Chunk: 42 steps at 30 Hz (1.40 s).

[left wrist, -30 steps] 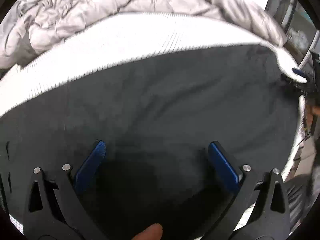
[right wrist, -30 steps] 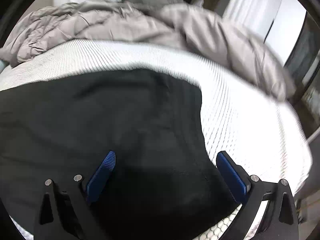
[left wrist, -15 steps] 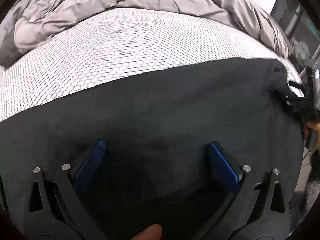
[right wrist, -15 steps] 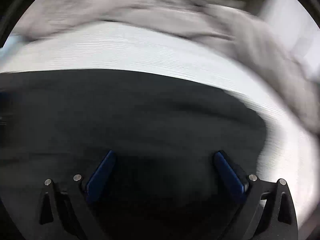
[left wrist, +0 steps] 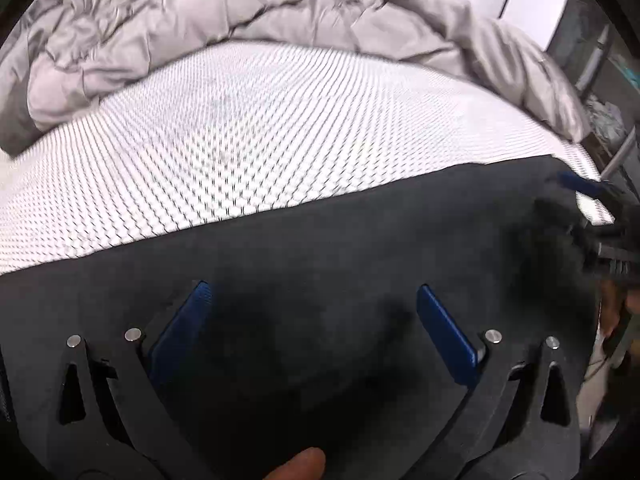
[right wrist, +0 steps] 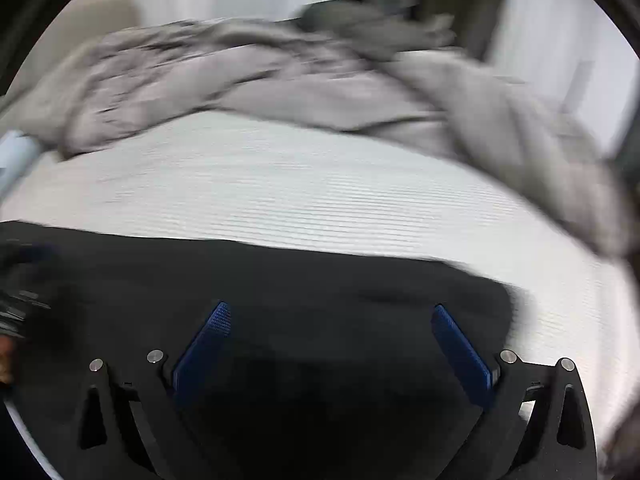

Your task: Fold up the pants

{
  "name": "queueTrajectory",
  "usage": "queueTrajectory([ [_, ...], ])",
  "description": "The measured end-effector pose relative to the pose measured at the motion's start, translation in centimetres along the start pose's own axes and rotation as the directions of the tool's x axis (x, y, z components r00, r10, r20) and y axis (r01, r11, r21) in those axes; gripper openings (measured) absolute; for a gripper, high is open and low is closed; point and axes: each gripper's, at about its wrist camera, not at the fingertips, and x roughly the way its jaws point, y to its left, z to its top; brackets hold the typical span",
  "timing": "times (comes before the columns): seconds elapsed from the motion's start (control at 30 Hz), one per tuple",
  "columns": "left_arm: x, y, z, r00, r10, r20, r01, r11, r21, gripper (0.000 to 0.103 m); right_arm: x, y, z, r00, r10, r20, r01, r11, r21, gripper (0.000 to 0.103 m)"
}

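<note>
With both the left gripper [left wrist: 310, 300] and right gripper [right wrist: 330, 320] spread wide above the black pants [left wrist: 320, 248], probably flat, grasp only 1 straight edge.

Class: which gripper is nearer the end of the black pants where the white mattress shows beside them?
Right. The right gripper hangs just inside that end of the pants; the left gripper is over their middle, further along. White mattress lies past the end.

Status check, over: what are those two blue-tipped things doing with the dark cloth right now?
Left tool open, right tool open, both empty. Black fabric pants flat on white mesh mattress. Crumpled grey duvet lies beyond, apart from them.
</note>
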Motion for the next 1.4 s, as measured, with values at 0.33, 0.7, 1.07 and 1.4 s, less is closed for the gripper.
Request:
queueTrajectory([
  [0.33,1.9,1.8,0.2,1.0,-0.007,-0.015,0.007,1.0,0.011,0.102,6.3,-3.7,-2.1,0.924,-0.356,-0.136,0.345,0.933,-0.1,0.102],
  [0.7,-4.9,-3.1,-1.9,0.989,-0.093,0.113,0.085,0.994,0.075,0.102,-2.8,-7.2,-5.3,0.977,-0.212,0.019,0.21,0.975,0.07,0.103],
  [1.07,-2.9,-2.3,-7.0,0.999,-0.01,-0.045,0.017,0.99,0.139,0.102,0.1,-4.3,-10.2,0.981,-0.172,-0.095,0.168,0.985,-0.049,0.1],
  [1.4,-9.9,-4.2,-11.0,0.989,-0.081,0.127,0.063,0.988,0.145,0.102,-7.5,-8.5,-11.3,0.974,-0.227,0.019,0.226,0.973,0.052,0.102],
])
